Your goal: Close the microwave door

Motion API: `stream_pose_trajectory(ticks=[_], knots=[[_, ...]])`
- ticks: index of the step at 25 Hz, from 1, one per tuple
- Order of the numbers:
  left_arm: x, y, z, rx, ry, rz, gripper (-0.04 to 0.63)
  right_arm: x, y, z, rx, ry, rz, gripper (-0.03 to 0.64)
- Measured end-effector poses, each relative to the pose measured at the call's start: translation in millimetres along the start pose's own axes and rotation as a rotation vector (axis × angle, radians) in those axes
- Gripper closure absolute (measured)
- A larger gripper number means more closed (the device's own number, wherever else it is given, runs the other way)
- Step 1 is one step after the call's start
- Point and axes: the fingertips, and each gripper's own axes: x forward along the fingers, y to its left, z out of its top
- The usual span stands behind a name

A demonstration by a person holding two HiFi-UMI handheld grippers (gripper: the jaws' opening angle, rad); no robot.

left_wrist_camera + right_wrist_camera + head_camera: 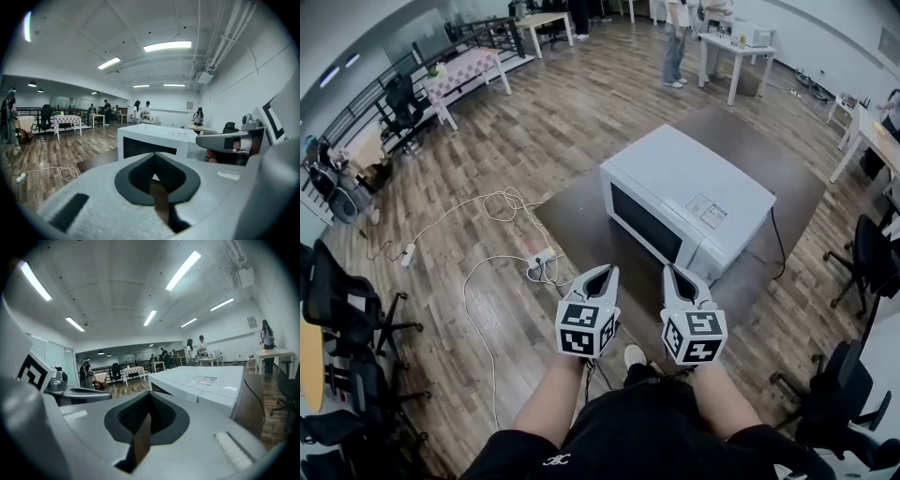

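Note:
The white microwave stands on a low dark table, and its door with the dark window lies flush against the body. My left gripper and right gripper hover side by side in front of the door, a short way off and touching nothing. Both point at the microwave with their jaws shut and empty. In the left gripper view the microwave sits just beyond the shut left gripper, with the right gripper alongside. The right gripper view has the microwave's top past the shut right gripper.
A power strip with white cables lies on the wooden floor left of the table. A black cord trails off the microwave's right side. Office chairs stand at the left and right. People stand by tables far back.

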Motion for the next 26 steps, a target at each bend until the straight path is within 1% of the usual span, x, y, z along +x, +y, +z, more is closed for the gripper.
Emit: stream_pose_trajectory(ticks=[3,7,16,19,26], knots=[[-9.1,9.5,-3.1,0.002,0.0,0.027,0.587,3.5,10.0,2.8,-0.018,-0.008,0.006,0.611],[-17.3,17.2,-11.7,0.03,0.023,0.052,0.587,5.8,23.7,3.5,-0.015,-0.01,0.023,0.611],[-16.6,18.0,-17.5,0.036,0.033,0.044,0.586,8.1,28.2,-2.1,-0.027,0.013,0.012,0.61],[-15.6,18.1,-16.8,0.028,0.03,0.039,0.586,8.2,27.0,-3.4,-0.03,0.019,0.007,0.61],[-14.0,19.2,-12.1,-0.018,0.014,0.028,0.586,9.8,26.5,-0.9,-0.036,0.02,0.011,0.609]])
